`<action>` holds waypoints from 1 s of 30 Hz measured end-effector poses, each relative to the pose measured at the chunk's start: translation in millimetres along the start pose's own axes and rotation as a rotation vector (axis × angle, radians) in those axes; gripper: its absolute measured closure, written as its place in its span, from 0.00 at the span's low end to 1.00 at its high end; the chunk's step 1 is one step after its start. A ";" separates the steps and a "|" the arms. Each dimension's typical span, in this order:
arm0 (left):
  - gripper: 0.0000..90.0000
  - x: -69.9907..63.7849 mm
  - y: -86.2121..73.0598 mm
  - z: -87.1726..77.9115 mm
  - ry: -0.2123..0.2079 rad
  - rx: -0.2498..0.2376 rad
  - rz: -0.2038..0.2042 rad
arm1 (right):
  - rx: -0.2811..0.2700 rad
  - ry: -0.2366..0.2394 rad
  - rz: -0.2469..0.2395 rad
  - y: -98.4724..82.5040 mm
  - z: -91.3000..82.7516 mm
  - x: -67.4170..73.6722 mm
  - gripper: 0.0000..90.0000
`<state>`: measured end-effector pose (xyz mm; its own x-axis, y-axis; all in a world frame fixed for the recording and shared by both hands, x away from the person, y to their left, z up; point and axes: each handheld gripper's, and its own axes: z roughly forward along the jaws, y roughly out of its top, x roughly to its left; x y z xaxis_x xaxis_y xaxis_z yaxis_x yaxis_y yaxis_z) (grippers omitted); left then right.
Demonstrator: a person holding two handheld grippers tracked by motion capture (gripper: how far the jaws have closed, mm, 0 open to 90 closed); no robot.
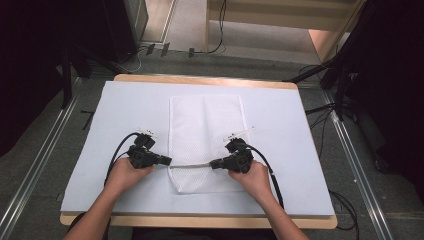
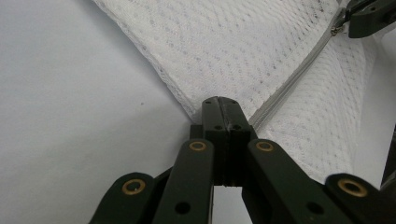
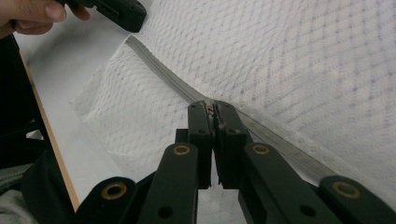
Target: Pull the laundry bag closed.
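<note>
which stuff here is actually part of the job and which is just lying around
In use:
- mesh bag, white, flat on the table
- its grey zipper, stretched between both grippers
- left gripper, jaws shut on the zipper's end
- right gripper, jaws shut on the zipper

Just there:
- white table cover
- floor cables beyond the table

White sheet over wood table; grey floor w/ cables, metal rails.
</note>
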<state>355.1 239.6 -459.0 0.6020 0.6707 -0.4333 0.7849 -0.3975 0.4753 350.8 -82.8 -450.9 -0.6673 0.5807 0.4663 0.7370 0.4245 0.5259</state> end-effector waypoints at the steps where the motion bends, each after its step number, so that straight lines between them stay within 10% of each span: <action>1: 1.00 0.4 0.0 0.0 -0.002 -0.001 0.000 | -0.001 -0.003 0.004 -0.9 -1.9 -0.9 0.98; 30: 1.00 0.5 0.3 0.2 -0.004 0.000 -0.002 | -0.019 -0.014 0.042 -13.4 -20.2 -15.0 0.98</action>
<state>355.6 239.7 -459.3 0.6013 0.6689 -0.4370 0.7859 -0.3963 0.4747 348.7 -111.2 -450.6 -0.6341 0.6078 0.4781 0.7621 0.3863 0.5196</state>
